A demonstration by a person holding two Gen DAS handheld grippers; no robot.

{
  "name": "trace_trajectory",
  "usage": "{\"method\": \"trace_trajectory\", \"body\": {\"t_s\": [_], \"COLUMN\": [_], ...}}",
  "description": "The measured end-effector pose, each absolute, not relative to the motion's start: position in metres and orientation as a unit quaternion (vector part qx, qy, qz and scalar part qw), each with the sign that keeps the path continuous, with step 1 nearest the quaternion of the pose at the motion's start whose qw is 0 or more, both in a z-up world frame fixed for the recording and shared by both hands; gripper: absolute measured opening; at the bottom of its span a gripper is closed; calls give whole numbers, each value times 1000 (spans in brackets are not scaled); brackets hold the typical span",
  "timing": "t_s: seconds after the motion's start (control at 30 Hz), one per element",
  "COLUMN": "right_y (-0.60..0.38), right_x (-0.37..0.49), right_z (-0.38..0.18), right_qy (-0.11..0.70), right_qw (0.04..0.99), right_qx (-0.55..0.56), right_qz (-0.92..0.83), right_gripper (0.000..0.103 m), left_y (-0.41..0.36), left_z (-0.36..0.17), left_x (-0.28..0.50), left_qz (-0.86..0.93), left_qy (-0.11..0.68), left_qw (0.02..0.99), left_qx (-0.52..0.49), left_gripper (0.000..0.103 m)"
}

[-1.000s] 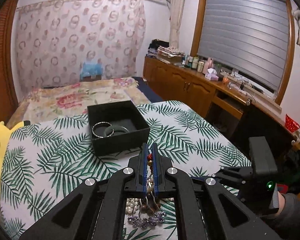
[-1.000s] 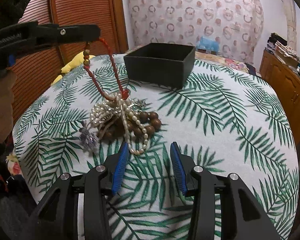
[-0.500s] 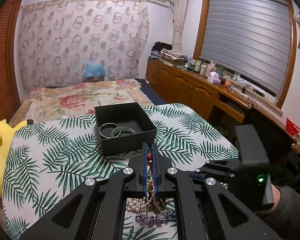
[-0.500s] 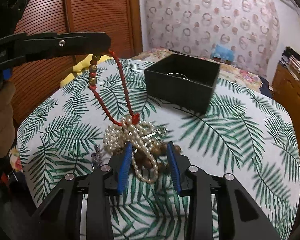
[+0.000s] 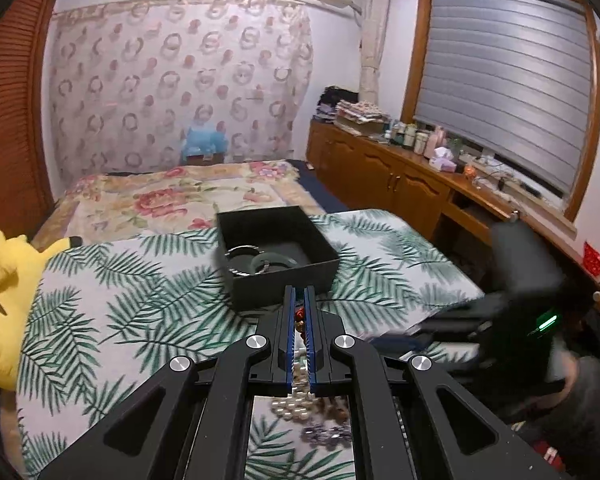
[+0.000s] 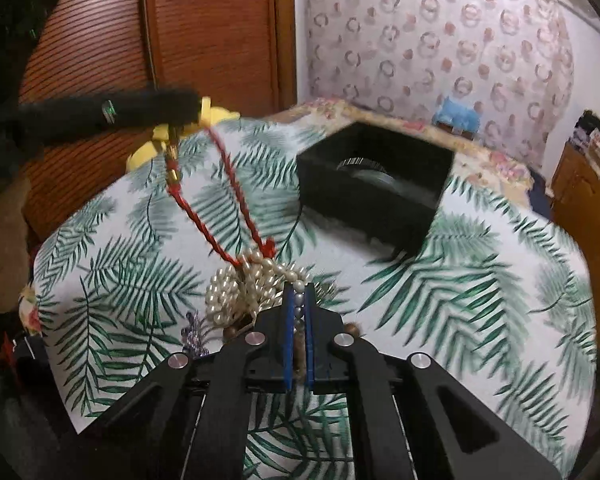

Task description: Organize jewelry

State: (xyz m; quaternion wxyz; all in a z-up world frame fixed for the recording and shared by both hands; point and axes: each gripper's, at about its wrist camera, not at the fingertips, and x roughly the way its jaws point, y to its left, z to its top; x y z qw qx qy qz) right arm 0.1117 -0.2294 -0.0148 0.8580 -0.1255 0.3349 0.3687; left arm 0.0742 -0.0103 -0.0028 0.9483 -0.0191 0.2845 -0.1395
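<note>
1. Between the two sets of tongs hangs a knot of jewellery: the left tongs (image 5: pixel 299 322) are clamped on the red cord necklace (image 6: pixel 224 196), and the right tongs (image 6: pixel 299 312) are closed on a strand of the pearl necklace (image 6: pixel 256 280).

2. The step in hand looks like untangling. To do it well, I would draw the two apart slowly, cord up and away, pearls held low near the surface (image 6: pixel 480 300), and stop at the first sign of a strand tightening.

3. A hard pull risks snapping a thread or scattering beads, so easing and re-gripping closer to the knot is the safer course.

4. The cord is braided red with a few gold-brown beads just below the left tongs; its loop runs down to a red knot touching the pearls.

5. The pearls are small, cream and oval, bunched in several loops just ahead of the right tongs, with one strand running back between the blue pads.

6. Under and beside the bunch lie brown wooden beads (image 6: pixel 352 326) and a purple crystal piece (image 6: pixel 194 330), partly hidden — whether they are caught in the tangle I cannot tell.

7. Beyond both tongs stands the open black box (image 5: pixel 276 252), with what look like two bangles (image 5: pixel 256 262) already inside — the likely home for each freed piece.
</note>
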Motion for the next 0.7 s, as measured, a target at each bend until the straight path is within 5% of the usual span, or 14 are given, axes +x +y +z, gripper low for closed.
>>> {"method": "trace_trajectory", "body": {"t_s": [0.7], "right_y": [-261], "right_x": [114], "right_z": [143], "right_qy": [189], "right_qw": [904], "right_qx": [-90], "right_qz": [372], "right_gripper": [5], "left_y": [-7], "left_z": [-25], "left_x": [94], "left_qz": [-118], "left_qy": [318], "left_qw": [941], "left_qx": [-4], "left_gripper": [4]}}
